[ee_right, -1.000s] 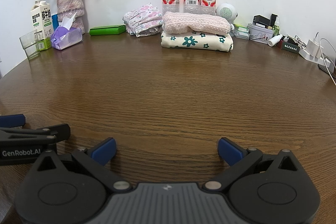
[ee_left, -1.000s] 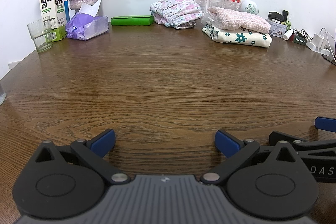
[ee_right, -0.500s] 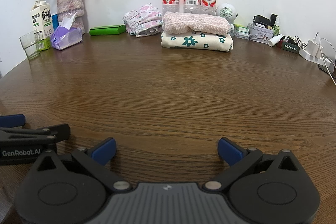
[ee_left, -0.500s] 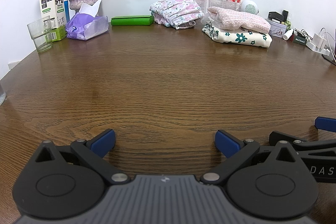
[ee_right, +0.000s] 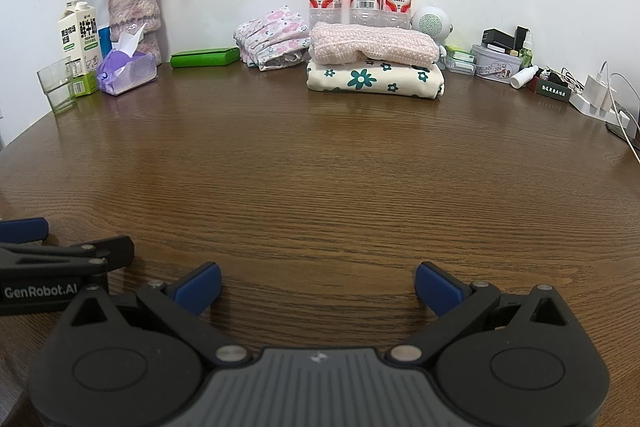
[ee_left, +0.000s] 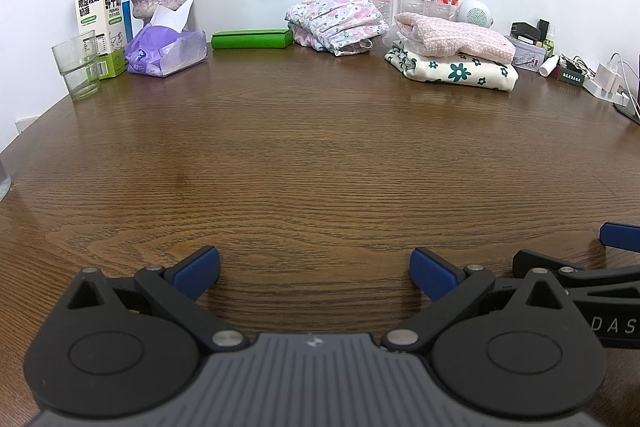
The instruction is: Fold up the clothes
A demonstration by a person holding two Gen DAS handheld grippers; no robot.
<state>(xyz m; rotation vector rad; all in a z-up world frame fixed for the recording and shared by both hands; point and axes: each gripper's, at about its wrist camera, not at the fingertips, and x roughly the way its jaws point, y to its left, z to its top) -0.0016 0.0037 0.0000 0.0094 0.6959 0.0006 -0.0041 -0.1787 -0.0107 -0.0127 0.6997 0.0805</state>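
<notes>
Left hand-held gripper (ee_right: 24, 231) reads "GenRobot.AI"; right hand-held gripper (ee_left: 620, 235) "DAS".

"GenRobot.AI" on left tool (ee_right: 24, 227)

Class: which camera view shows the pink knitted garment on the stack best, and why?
The right wrist view: the pink knitted garment faces the camera squarely near the picture's middle, lying on the flowered cream garment. The left wrist view shows the same garment off to the right, seen at an angle and more distorted.
</notes>
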